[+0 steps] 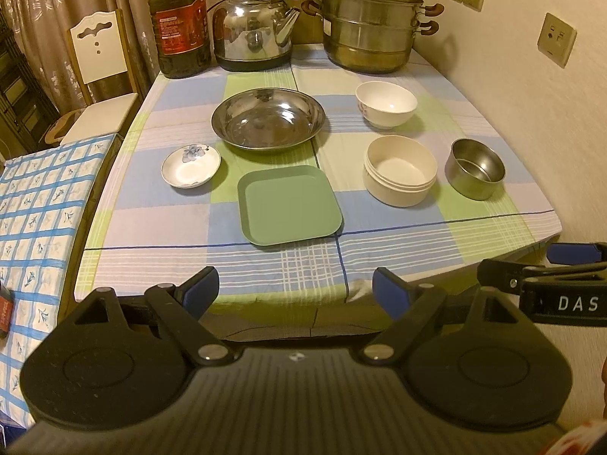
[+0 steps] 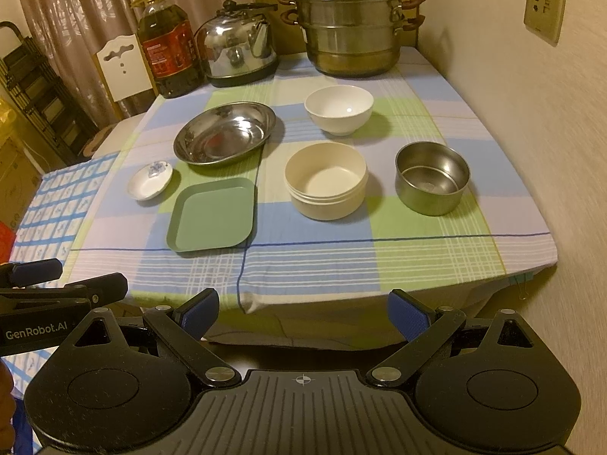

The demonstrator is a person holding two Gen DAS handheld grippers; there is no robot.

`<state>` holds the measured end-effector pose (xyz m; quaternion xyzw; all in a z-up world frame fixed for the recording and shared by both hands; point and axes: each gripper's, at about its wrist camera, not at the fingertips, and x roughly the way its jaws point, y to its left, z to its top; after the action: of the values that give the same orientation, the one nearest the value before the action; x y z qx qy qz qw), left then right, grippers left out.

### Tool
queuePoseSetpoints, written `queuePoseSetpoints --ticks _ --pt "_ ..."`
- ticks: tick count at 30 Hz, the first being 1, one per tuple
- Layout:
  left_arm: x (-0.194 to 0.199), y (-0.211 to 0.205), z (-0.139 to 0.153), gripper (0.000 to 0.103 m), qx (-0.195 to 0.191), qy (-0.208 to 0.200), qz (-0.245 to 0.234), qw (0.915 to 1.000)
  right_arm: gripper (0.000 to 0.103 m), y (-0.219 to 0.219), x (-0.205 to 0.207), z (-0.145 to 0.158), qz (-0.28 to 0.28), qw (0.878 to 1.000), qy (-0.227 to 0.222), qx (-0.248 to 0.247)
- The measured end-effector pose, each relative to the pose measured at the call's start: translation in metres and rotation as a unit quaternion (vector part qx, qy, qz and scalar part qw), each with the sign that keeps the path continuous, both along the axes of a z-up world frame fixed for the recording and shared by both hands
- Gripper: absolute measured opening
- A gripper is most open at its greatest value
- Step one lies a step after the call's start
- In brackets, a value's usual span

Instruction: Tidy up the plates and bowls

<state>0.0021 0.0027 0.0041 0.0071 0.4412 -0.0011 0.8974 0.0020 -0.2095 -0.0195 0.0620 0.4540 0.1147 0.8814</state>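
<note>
Both grippers hang just off the near edge of the table, nothing lifted yet; this looks like the opening step, with every dish lying single on the checked cloth [image 2: 341,265]. The left gripper [image 1: 296,290] has its jaws spread wide and empty; the right gripper [image 2: 303,313] is the same, wide apart, gripping nothing.

Nearest, at 12 o'clock from the left gripper, lies the green square plate [image 1: 289,204]. At its 10 o'clock sits the small flowered saucer [image 1: 191,165], close but apart. Further at 12 o'clock is the steel dish [image 1: 268,118].

From the right gripper, the cream bowl [image 2: 326,180] stands at 12 o'clock, the steel bowl [image 2: 432,178] at 1 o'clock, the white bowl [image 2: 338,110] beyond.

My read: the next move calls for a jaw over one rim, plates stacked left, bowls nested right, lifted level.
</note>
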Motion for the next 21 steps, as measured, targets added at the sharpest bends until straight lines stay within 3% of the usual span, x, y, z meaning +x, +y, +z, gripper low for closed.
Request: queuePoseSetpoints --ticks 21 --pt "0.0000 -0.0008 0.0020 0.087 0.001 -0.001 -0.001 1.0000 0.095 -0.0014 0.0005 0.0010 0.000 1.000 -0.001 0.001"
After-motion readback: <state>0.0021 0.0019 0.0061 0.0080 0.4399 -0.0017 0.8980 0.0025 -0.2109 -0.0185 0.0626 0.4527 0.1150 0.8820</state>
